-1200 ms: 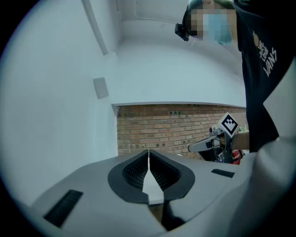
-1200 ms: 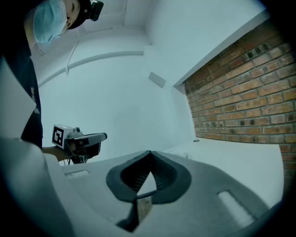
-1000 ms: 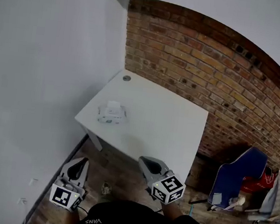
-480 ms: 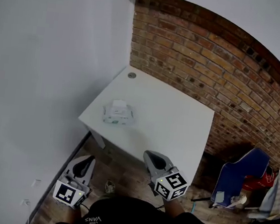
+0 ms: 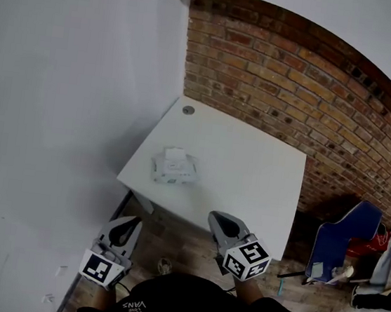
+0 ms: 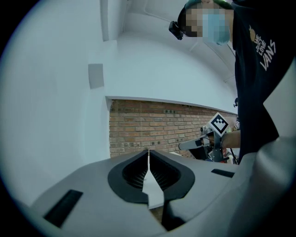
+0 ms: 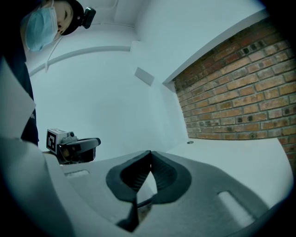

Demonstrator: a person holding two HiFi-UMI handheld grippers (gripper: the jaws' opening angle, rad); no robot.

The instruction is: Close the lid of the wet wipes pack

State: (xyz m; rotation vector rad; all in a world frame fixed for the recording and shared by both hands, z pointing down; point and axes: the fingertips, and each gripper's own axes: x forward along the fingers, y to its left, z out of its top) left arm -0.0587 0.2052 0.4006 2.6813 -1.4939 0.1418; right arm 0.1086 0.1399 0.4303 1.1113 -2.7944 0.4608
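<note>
A white wet wipes pack [image 5: 175, 168] lies on the left part of the white table [image 5: 250, 172], its lid standing up at the far side. Both grippers hang below the table's near edge, well short of the pack. My left gripper [image 5: 130, 224] is at the lower left, jaws shut with nothing between them, as the left gripper view [image 6: 148, 151] shows. My right gripper [image 5: 221, 222] is near the table's front edge, jaws also shut and empty, seen close in the right gripper view [image 7: 150, 152].
The table stands in a corner between a white wall [image 5: 61, 100] and a brick wall [image 5: 317, 89]. A small round grommet [image 5: 188, 110] sits at the table's far corner. A blue chair [image 5: 341, 240] with red items stands at the right on the wooden floor.
The head view has shifted, so the table and pack sit lower and further right in frame. Both grippers stay low and shut, a little nearer the table.
</note>
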